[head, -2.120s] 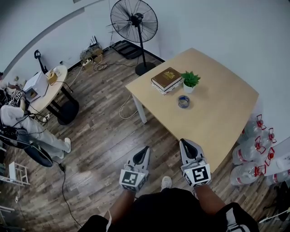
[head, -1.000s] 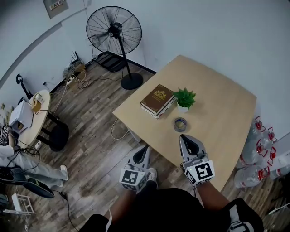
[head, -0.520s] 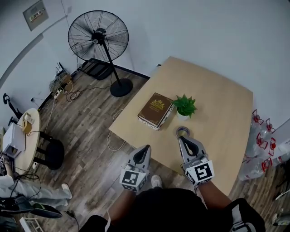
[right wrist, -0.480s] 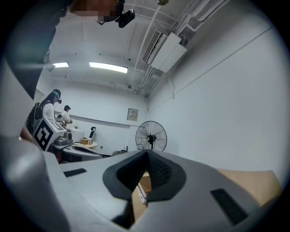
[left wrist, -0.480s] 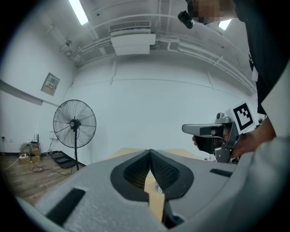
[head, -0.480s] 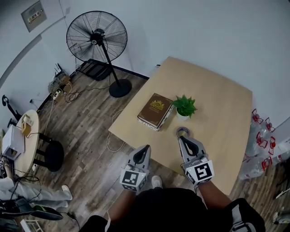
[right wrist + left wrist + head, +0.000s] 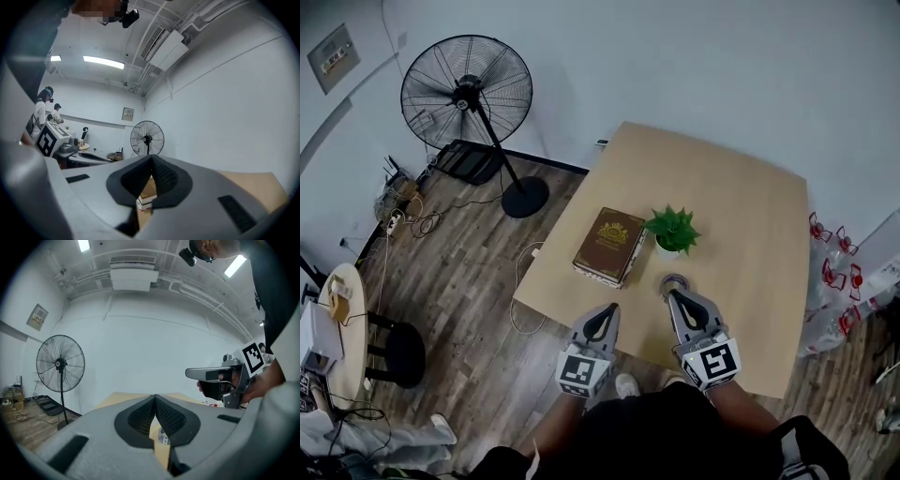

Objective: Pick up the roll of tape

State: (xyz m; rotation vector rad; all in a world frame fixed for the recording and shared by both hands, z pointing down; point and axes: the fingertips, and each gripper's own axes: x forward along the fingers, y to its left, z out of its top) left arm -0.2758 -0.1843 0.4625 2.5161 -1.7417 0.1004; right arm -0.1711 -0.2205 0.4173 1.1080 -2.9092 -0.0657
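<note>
small greyish roll of tape [image 7: 675,281] lies flat on the light wooden table [image 7: 750,206], hole up, toward the near edge, just beside the white pot of the small green plant [image 7: 672,230] on the person's side; the head view has it right at the tip of the right hand-held gripper [image 7: 673,297], contact can't be told. the left gripper view catches the roll low through the gap behind its own fingertips, nothing is clamped there. left hand-held gripper [image 7: 606,313] hangs near the table's near edge, jaws closed together, empty. right hand-held gripper's jaws also meet at the tips with nothing in them; its own view looks past them at the brown hardcover book with a gold emblem [image 7: 609,246], which lies left of the plant, apart from the roll. judgement: the roll should be light and stiff, a rigid ring that won't squash, smooth outer wrap a bit slippery, not fragile. best hold is likely a pinch on one wall, one jaw down the core and one outside, or else across the full width if the jaws open that far. right hand-held gripper is the closer one and must open first. a careless nudge could slide the roll into the pot. further out: black pedestal fan [image 7: 467,94] on the wood floor, clear water bottles with red handles [image 7: 823,272] beside the table's right edge.
</note>
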